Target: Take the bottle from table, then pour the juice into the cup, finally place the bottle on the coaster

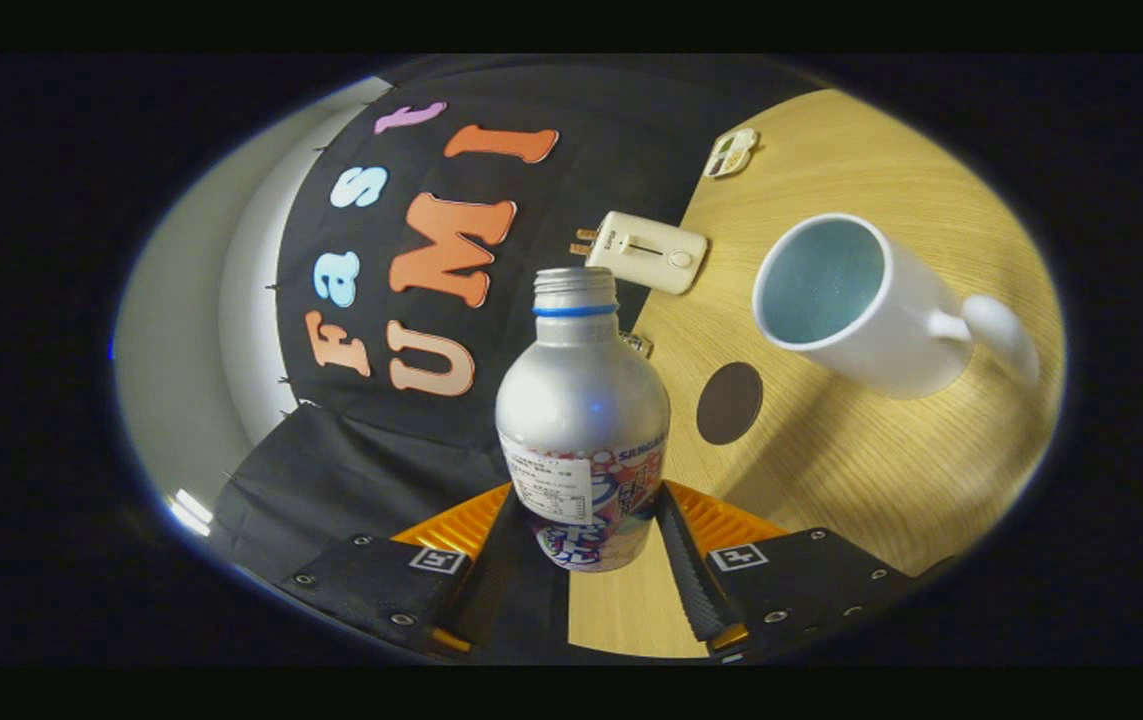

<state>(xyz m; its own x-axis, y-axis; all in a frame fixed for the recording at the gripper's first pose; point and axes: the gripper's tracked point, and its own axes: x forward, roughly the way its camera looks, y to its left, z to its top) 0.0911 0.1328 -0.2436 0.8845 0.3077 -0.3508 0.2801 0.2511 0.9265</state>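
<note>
Silver bottle [582, 420]: aluminium body with a printed label round its lower half, threaded neck open at the top with a blue ring below it; it sits between the two fingers, and the whole view is rolled so the table runs up at a slant.
Gripper [586, 535]: jaws clamped on the bottle, one finger pressing each side of the labelled lower body.
Cup [856, 305]: white mug with a pale blue inside, at about 2 o'clock from the bottle, mouth facing the bottle's neck, handle on its far side; well apart from the bottle.
Coaster [729, 403]: dark round disc lying flat on the table, at about 3 o'clock from the bottle's shoulder, between the bottle and the cup, touching neither.
Table [871, 470]: light wood grain, bearing the cup and the coaster.
White adapter [643, 251]: cream plug-like block with two prongs, at about 1 o'clock beyond the bottle's neck, at the table's edge.
Small card [731, 153]: pale object farther off, around 1 o'clock, too small to tell more.
</note>
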